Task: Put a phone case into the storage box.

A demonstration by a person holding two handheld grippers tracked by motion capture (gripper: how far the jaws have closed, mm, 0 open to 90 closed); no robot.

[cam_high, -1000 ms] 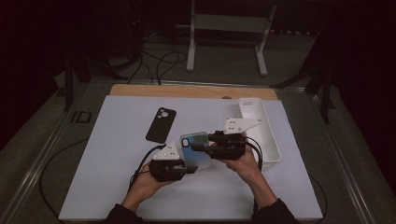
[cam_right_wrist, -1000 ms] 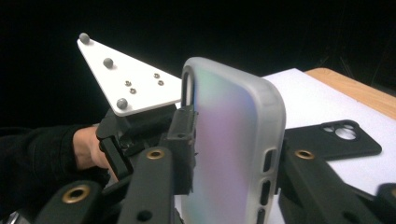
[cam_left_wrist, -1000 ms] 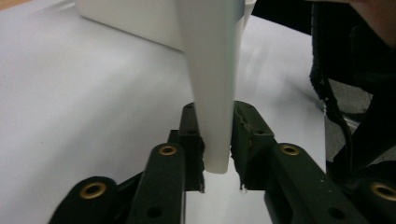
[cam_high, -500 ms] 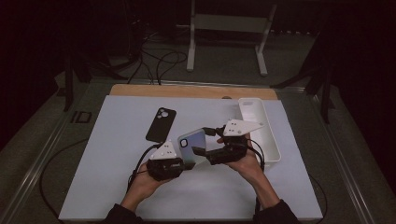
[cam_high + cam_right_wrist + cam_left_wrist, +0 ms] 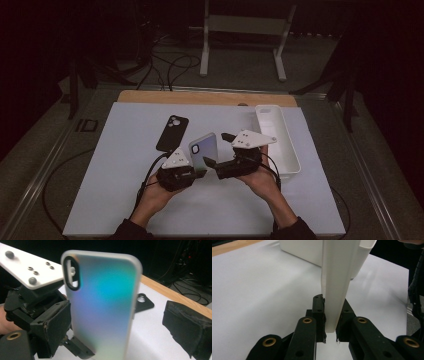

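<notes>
Here, iridescent phone case [image 5: 203, 151] stands upright at mid-table, clamped by lower edge in left gripper [image 5: 196, 169]. Right gripper [image 5: 216, 150], jaws just spread wide, clear of case at its right. Black phone case [image 5: 172, 133] lies flat just beyond; white tray [image 5: 289, 156] at right. Handover to left looks done; next move likely calls for right regrasp or set-down.

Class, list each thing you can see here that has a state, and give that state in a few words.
Iridescent phone case: upright, clamped at its bottom edge.
Left gripper: shut on the iridescent phone case.
Right gripper: open, jaws just opened.
Black phone case: flat on the table.
White tray: looks empty.
</notes>
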